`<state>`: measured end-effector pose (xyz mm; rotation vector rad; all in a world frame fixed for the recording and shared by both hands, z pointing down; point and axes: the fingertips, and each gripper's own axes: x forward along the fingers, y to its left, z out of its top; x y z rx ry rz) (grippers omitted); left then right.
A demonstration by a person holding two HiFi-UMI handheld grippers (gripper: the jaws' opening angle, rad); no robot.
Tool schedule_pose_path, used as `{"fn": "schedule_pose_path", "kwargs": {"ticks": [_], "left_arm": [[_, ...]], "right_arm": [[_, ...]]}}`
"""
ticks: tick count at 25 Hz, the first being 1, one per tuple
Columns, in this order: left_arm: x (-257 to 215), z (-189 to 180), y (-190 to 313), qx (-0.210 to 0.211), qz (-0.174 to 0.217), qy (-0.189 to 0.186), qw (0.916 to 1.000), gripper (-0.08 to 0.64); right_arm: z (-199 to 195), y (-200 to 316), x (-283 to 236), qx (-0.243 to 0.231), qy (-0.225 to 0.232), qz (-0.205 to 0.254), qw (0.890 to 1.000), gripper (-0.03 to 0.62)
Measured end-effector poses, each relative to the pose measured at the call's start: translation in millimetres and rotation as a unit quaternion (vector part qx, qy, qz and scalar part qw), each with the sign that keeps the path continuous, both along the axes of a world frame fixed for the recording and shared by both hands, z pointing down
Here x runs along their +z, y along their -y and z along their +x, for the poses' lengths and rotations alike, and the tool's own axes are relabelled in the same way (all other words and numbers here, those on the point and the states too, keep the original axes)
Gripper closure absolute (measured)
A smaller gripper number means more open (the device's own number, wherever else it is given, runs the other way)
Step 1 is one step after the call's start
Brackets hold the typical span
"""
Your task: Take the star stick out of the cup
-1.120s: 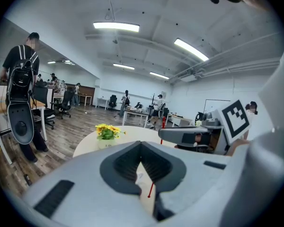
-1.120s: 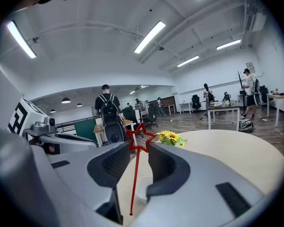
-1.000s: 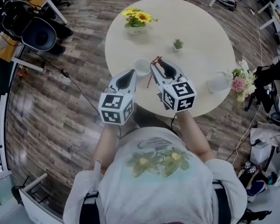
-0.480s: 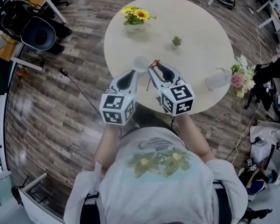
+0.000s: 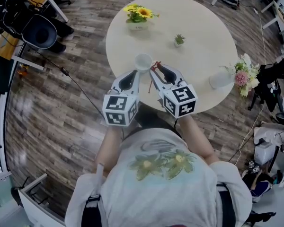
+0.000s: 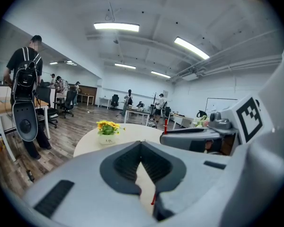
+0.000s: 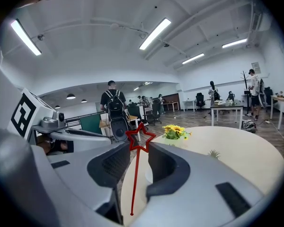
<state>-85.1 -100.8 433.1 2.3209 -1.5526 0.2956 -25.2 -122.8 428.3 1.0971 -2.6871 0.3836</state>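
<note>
Grippers tilt slightly downward; right gripper point(image 5: 154, 67) clamps star stick point(image 7: 135, 181), left gripper point(image 5: 136, 72) has jaws closed.

Left forearm point(image 5: 107, 143) and right forearm point(image 5: 195, 135) extend forward from the torso, side by side. Left gripper point(image 5: 134, 73): tips at the near edge of the table point(image 5: 199, 32), pointing slightly downward, jaws together, nothing between them. Right gripper point(image 5: 155, 68): just beside the left gripper, tips over the same edge, pointing slightly downward, jaws clamped on the star stick point(image 7: 134, 183) at its star head.
</note>
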Motion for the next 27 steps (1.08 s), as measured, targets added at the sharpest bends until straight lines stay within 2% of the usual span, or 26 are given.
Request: {"fn": "schedule_pose_path", "kwargs": {"ticks": [14, 27], "left_arm": [[-0.3, -8.9, -7.9, -0.001, 0.000, 0.002, 1.0000, 0.557], [-2.9, -10.3, 2.2, 0.001, 0.000, -0.001, 1.0000, 0.557]], "right_arm": [[-10.2, -10.9, -1.1, -0.007, -0.011, 0.008, 1.000, 0.460], [-10.7, 0.3, -7.8, -0.002, -0.011, 0.013, 1.000, 0.460]]}}
